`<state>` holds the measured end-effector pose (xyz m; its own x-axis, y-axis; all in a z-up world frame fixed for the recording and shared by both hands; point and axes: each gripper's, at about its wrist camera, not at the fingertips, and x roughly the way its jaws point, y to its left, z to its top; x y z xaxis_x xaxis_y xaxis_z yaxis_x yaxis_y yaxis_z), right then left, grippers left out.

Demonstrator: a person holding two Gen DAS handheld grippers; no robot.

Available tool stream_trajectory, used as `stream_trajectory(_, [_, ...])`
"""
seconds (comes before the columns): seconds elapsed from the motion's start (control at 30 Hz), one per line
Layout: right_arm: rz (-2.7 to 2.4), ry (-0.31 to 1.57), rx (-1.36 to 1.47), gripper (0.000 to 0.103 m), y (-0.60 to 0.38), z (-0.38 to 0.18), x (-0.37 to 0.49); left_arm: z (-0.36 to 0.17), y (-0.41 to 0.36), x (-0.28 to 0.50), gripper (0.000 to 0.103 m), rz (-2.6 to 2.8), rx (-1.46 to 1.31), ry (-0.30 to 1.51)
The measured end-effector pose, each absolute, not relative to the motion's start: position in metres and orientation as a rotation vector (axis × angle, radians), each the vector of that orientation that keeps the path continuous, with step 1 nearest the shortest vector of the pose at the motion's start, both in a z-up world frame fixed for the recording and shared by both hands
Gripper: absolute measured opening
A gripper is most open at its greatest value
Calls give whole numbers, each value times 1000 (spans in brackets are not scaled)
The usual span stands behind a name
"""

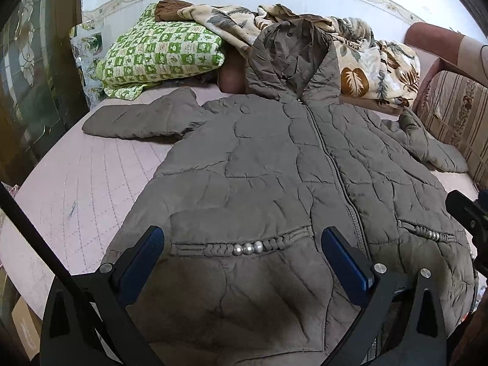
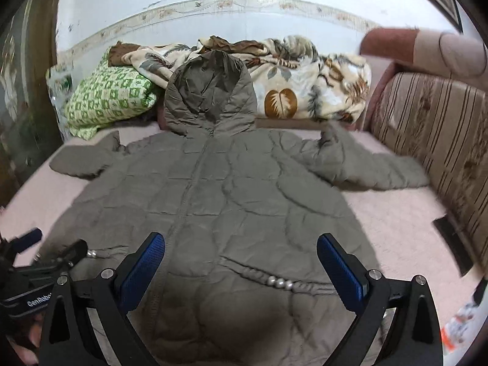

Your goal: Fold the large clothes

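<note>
Grey-brown quilted coat (image 1: 274,158) spread face up on a pink bed (image 1: 76,183), zipped, hood (image 2: 210,94) lying toward the wall against the leaf-print blanket (image 2: 292,91) and green checked pillow (image 1: 161,52), both sleeves flung out to the sides. Looks like the very start of folding: nothing yet doubled over. Left gripper (image 1: 244,262) poised over the hem by the left pocket braid with its three silver beads (image 1: 247,247), jaws wide apart and empty. Right gripper (image 2: 241,265) likewise over the hem at the other pocket, jaws fully released, no cloth between them. Next move probably calls for reaching out to a sleeve (image 2: 378,167) or side edge, pinching through thick padding, and carrying it across toward the zip (image 1: 332,164). Only legible writing: "GenRobo", cut off, on the left gripper's body at the lower left of the right wrist view.
</note>
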<state>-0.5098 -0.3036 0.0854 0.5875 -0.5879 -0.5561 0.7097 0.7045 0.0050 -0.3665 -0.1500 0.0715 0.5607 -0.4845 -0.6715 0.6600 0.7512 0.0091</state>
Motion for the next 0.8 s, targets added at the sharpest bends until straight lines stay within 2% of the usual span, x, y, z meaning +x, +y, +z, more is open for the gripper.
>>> stream_trajectory(0.17, [-777,503,241,101,-298,93,-510,76,-149,-374,103,-689,274,674])
stream_trajectory(0.27, [-732,544,217,101,-286,96,-509,82,-147,-380,103,-682,288,643])
stream_trajectory(0.8, [-727,443,261,101,-213,128,-572,117,-65,-451,103,-655,209,527])
